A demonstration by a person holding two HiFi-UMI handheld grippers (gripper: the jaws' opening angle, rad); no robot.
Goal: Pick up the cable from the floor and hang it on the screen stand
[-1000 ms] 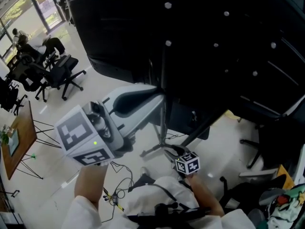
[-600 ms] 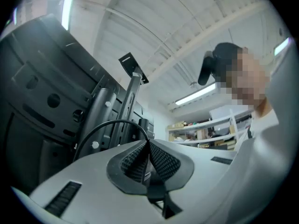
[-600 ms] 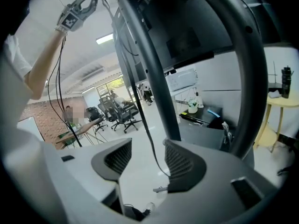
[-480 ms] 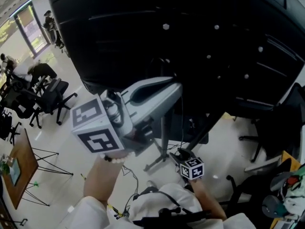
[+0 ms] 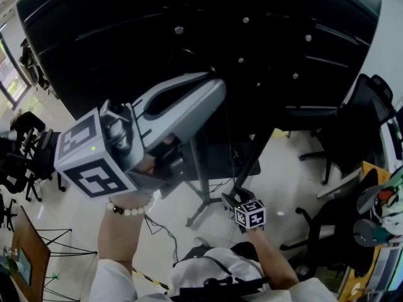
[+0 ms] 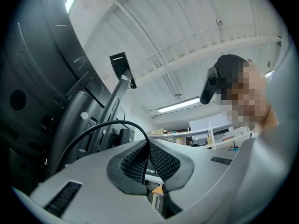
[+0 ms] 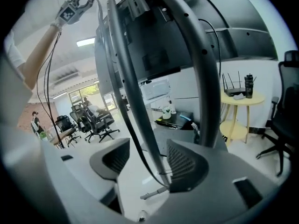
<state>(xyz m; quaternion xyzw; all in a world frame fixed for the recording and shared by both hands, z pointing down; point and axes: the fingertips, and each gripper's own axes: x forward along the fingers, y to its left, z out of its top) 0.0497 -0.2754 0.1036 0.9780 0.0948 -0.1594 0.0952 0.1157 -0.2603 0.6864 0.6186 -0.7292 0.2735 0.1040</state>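
My left gripper [image 5: 214,93] is raised high against the black back of the big screen [image 5: 189,30]. Its jaws are shut on a thin black cable [image 6: 96,129], which arcs out of the pads [image 6: 135,164] to the left. The cable [image 5: 228,150] hangs down past the screen stand's pole [image 5: 195,162] to my right gripper [image 5: 230,200], low near the stand's legs. In the right gripper view the cable [image 7: 128,120] runs loosely between the wide, opening jaws of the right gripper [image 7: 148,148], not pressed by the pads. The left gripper [image 7: 77,6] shows far above.
Grey stand tubes [image 7: 196,55] rise just beyond the right jaws. Office chairs stand at the right [image 5: 334,143] and at the left [image 5: 34,162]. More cable lies on the floor [image 5: 160,228]. A round side table [image 7: 238,99] carries a router. A wooden table [image 5: 28,250] is at the lower left.
My left gripper has gone up and closer to the screen's back with the cable in it. The right gripper has stayed low by the stand.
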